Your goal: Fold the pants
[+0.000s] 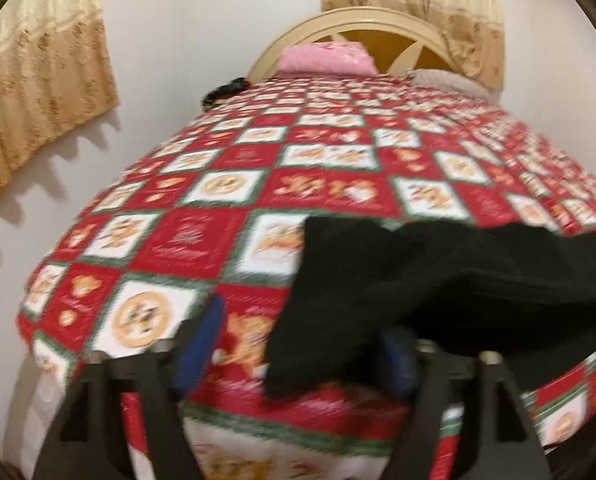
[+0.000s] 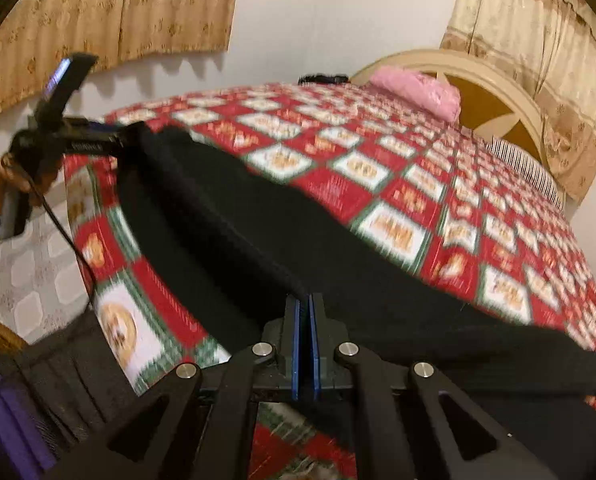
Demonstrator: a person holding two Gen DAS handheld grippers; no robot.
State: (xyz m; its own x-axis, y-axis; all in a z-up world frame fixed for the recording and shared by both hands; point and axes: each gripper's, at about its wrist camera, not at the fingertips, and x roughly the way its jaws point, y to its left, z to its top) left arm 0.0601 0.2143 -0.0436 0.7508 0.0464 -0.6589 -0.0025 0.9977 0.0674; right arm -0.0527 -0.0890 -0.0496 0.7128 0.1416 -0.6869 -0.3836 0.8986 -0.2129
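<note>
The black pants (image 2: pixel 298 248) stretch across the near end of the bed, and also show in the left wrist view (image 1: pixel 438 280). My right gripper (image 2: pixel 305 308) is shut on the pants' edge, its blue pads pressed together. My left gripper (image 1: pixel 302 344) is open: its left blue finger (image 1: pixel 201 344) stands bare, while the pants drape over the right finger. In the right wrist view the left gripper (image 2: pixel 97 136) is at the pants' far left end, one finger raised, the cloth hanging from the other.
The bed has a red, white and green checked quilt (image 1: pixel 257 168), a pink pillow (image 1: pixel 326 58) and a cream headboard (image 1: pixel 362 24). Beige curtains (image 1: pixel 37 80) hang on the white wall. A dark item (image 1: pixel 225 90) lies at the bed's far left edge.
</note>
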